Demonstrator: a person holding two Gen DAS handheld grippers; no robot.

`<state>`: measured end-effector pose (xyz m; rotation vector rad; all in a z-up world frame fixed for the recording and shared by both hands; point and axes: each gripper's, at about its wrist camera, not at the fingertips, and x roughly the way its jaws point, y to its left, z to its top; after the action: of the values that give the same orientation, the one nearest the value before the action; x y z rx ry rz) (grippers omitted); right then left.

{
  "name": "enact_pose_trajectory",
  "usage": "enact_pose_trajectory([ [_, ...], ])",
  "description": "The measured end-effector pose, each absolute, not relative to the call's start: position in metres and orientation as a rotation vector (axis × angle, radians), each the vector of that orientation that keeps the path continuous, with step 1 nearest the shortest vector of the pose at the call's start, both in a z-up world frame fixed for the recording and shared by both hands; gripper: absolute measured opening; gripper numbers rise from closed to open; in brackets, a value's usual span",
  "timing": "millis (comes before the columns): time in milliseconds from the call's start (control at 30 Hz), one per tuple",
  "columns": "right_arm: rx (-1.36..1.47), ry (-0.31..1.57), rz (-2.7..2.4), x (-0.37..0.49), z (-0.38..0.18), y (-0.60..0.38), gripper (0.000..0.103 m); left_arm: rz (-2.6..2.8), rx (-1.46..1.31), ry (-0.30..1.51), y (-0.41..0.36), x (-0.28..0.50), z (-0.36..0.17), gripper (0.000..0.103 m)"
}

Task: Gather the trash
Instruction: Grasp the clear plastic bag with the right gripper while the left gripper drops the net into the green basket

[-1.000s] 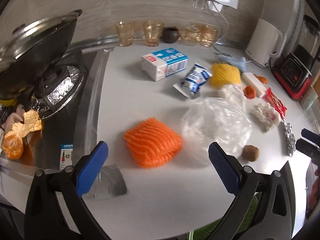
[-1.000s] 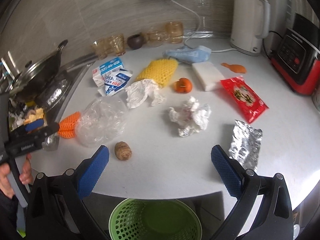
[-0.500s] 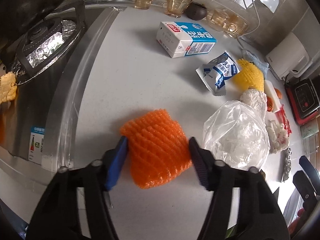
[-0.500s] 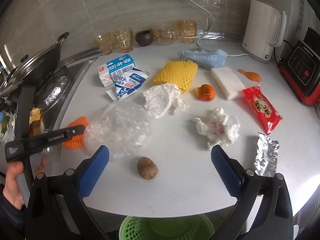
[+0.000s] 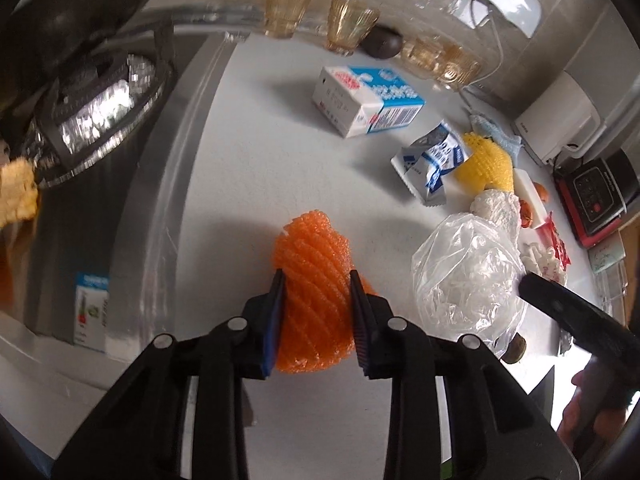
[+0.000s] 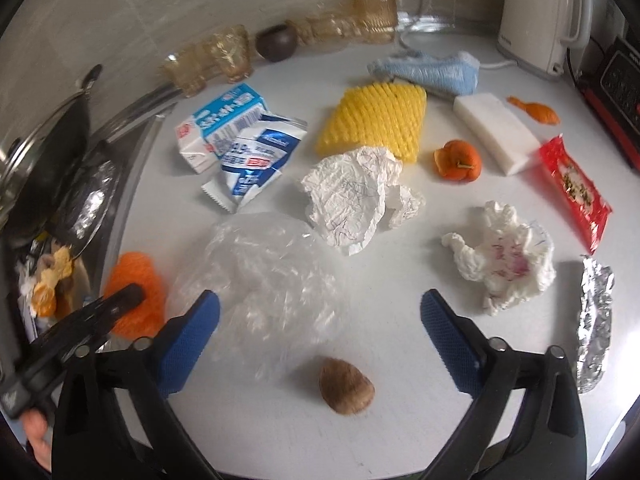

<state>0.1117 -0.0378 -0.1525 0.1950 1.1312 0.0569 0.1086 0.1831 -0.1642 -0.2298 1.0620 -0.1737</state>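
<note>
My left gripper (image 5: 316, 320) is shut on the orange foam net (image 5: 314, 276), squeezing it narrow on the white counter; it also shows in the right wrist view (image 6: 138, 292). My right gripper (image 6: 320, 336) is open and empty above the counter, with a clear plastic bag (image 6: 272, 276) and a brown pit (image 6: 346, 384) between its fingers. Other trash lies around: crumpled paper (image 6: 352, 196), a tissue wad (image 6: 504, 260), a yellow foam net (image 6: 376, 120), a milk pouch (image 6: 252, 160), a milk carton (image 6: 220, 124), foil (image 6: 596, 320), a red wrapper (image 6: 576, 188), orange peel (image 6: 458, 160).
A stove with a pan (image 5: 80, 92) sits left of the counter. Glass cups (image 5: 316, 20) line the back wall. A white kettle (image 6: 540, 12), a blue cloth (image 6: 432, 72), a white block (image 6: 496, 132) and a red appliance (image 5: 596, 200) stand at the right.
My left gripper has closed from wide open onto the orange foam net and squeezed it. My right gripper has moved lower and closer to the plastic bag and pit, still open.
</note>
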Motion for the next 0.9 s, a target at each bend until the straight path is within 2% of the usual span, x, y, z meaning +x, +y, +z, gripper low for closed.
enact_pose_trajectory([
  [100, 0.209, 1.168, 0.042, 0.119, -0.163, -0.036, 0.082, -0.189, -0.208, 1.03, 0.188, 0.107, -0.158, 0.029],
  [200, 0.236, 1.193, 0.054, 0.122, -0.17, -0.033, 0.052, -0.21, -0.207, 1.019, 0.192, 0.108, -0.154, 0.029],
  [233, 0.243, 1.196, 0.062, 0.123, -0.171, -0.031, 0.034, -0.218, -0.209, 1.017, 0.193, 0.108, -0.153, 0.029],
  [267, 0.247, 1.198, 0.067, 0.123, -0.171, -0.03, 0.021, -0.224, -0.207, 1.013, 0.194, 0.108, -0.152, 0.029],
  [333, 0.254, 1.19, 0.079, 0.122, -0.169, -0.027, 0.013, -0.232, -0.196, 1.007, 0.195, 0.107, -0.151, 0.029],
  [600, 0.219, 1.094, 0.121, 0.106, -0.128, -0.013, 0.008, -0.299, -0.148, 0.995, 0.196, 0.091, -0.135, 0.029],
  [900, 0.123, 0.966, 0.014, 0.003, -0.06, -0.068, 0.008, -0.603, -0.048, 0.971, 0.135, 0.009, -0.09, 0.03],
])
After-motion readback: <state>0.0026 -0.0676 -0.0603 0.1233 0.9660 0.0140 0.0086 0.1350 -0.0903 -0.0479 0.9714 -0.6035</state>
